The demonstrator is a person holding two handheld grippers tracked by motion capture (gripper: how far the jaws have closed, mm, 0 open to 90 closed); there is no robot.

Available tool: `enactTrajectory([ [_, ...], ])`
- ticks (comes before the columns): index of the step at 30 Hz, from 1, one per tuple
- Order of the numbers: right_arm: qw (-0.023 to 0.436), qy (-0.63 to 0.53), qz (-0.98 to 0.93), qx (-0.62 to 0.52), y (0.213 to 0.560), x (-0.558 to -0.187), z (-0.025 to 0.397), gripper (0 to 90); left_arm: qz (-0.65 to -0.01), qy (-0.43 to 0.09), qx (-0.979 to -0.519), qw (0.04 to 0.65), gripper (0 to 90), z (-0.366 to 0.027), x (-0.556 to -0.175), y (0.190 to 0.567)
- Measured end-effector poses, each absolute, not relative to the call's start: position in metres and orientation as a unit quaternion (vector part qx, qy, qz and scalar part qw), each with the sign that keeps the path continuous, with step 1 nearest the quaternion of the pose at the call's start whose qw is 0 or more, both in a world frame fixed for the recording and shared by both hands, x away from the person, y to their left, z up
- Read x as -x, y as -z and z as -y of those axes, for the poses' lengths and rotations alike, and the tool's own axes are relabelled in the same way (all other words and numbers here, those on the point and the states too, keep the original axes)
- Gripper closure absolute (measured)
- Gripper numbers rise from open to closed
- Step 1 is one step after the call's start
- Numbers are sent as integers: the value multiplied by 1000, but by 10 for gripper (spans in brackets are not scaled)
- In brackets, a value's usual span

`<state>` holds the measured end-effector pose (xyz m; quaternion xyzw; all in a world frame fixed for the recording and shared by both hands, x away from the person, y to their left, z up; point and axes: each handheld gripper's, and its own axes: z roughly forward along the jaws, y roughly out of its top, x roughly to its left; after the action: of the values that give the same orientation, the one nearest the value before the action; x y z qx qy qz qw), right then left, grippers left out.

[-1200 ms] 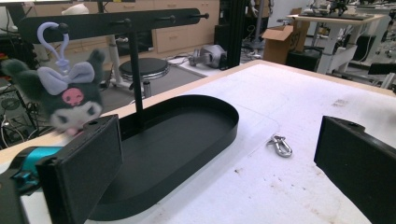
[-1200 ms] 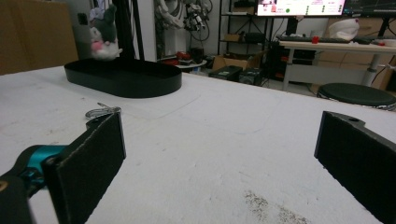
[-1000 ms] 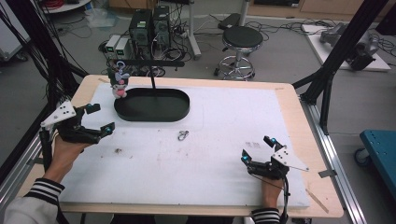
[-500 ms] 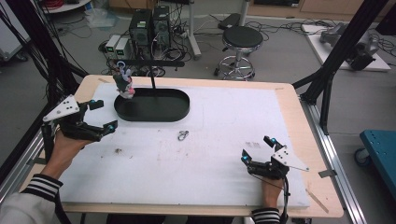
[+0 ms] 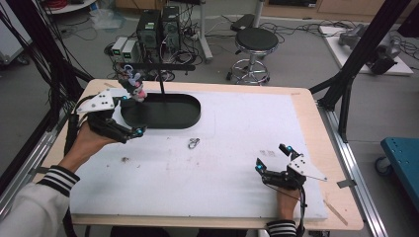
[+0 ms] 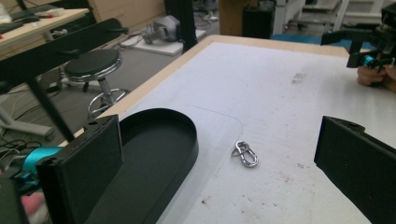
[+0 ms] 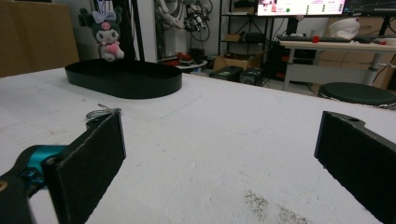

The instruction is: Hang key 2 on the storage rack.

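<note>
A small silver metal clip [image 5: 193, 143] lies on the white table mat, also seen as the clip [image 6: 246, 154] and the clip [image 7: 103, 112]. A black oval tray [image 5: 182, 117] sits at the back left, with a plush toy [image 5: 132, 83] hanging from a black stand [image 5: 161, 85] over its left end. My left gripper [image 5: 131, 114] is open at the tray's left end, just below the toy, with nothing between its jaws. My right gripper [image 5: 272, 158] rests open near the front right, empty. In the left gripper view the tray [image 6: 154, 154] lies by the left jaw.
The mat's bare wooden border [image 5: 316, 123] rings it, and black frame posts [image 5: 346, 94] stand at the right. A stool [image 5: 255, 42] and computer boxes [image 5: 160, 27] are on the floor beyond the table. The right gripper view shows the tray [image 7: 123, 77] and toy [image 7: 106, 35] far off.
My left gripper has moved right and forward, up to the tray's left end. The hanging toy has shifted slightly right. The right gripper has stayed put.
</note>
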<state>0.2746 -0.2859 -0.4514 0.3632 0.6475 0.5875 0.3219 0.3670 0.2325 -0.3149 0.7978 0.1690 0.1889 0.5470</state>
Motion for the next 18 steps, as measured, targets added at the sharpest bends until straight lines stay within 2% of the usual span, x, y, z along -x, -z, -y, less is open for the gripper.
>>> enactTrajectory([
  [18,323,-589,-646,-363,451,-275,286,12,-134,-136,-839,509,17,-175,-391,334],
])
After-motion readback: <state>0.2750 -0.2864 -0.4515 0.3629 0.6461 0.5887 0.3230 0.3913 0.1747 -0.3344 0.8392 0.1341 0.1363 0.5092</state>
